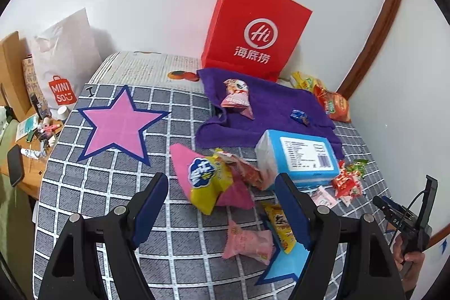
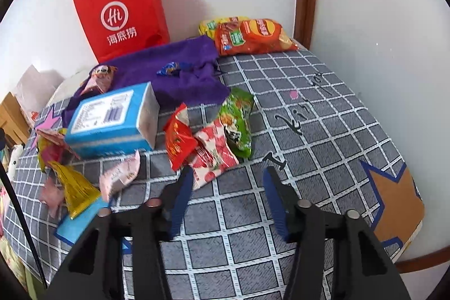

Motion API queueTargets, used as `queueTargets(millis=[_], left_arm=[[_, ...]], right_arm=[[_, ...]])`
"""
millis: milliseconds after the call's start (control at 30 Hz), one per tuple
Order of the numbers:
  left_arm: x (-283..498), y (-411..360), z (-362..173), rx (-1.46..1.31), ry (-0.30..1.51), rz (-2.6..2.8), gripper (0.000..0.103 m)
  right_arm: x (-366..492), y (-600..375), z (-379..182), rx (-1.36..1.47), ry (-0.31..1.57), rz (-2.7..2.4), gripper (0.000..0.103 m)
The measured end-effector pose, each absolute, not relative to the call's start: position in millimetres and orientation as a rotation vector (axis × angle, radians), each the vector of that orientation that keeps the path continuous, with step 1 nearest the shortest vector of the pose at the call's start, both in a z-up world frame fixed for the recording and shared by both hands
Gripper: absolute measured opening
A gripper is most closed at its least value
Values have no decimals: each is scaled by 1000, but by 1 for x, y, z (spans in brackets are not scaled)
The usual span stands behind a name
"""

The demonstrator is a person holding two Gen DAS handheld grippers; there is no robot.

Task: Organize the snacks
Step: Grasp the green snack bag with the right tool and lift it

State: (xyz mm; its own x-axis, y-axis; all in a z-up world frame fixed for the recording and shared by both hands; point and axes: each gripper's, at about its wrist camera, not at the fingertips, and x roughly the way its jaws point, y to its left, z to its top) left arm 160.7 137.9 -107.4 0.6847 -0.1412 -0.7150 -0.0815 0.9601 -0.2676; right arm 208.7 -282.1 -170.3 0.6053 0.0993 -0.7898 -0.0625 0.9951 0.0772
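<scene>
The left gripper (image 1: 222, 204) is held tilted downward at the frame's bottom, jaws apart. The right gripper (image 2: 229, 193) is likewise angled down, jaws parted, nothing clamped.

Red paper bag (image 1: 254, 30) stands by wall. Purple towel (image 1: 270, 108) lies in front. Blue box (image 1: 298, 156) beside it. White Miniso bag (image 1: 66, 58) and maybe small bottles (image 1: 47, 128) on desk.

left gripper (image 1: 222, 204) open | above yellow snack packet (image 1: 208, 182) | red bag (image 1: 253, 30) behind

one red paper bag (image 1: 253, 27); one purple towel (image 1: 270, 108); one blue box (image 2: 112, 120); two chip bags (image 2: 253, 35).
</scene>
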Motion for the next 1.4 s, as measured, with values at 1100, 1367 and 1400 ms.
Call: queueTargets(millis=[1100, 1367, 1400], left_arm=[[211, 163, -150, -298, 919, 27, 76], [206, 167, -151, -316, 916, 31, 76], [205, 168, -150, -318, 913, 31, 76]], right_arm=[[342, -287, -231, 179, 950, 36, 42], [333, -302, -202, 221, 875, 7, 36], [330, -303, -198, 218, 866, 1, 36]])
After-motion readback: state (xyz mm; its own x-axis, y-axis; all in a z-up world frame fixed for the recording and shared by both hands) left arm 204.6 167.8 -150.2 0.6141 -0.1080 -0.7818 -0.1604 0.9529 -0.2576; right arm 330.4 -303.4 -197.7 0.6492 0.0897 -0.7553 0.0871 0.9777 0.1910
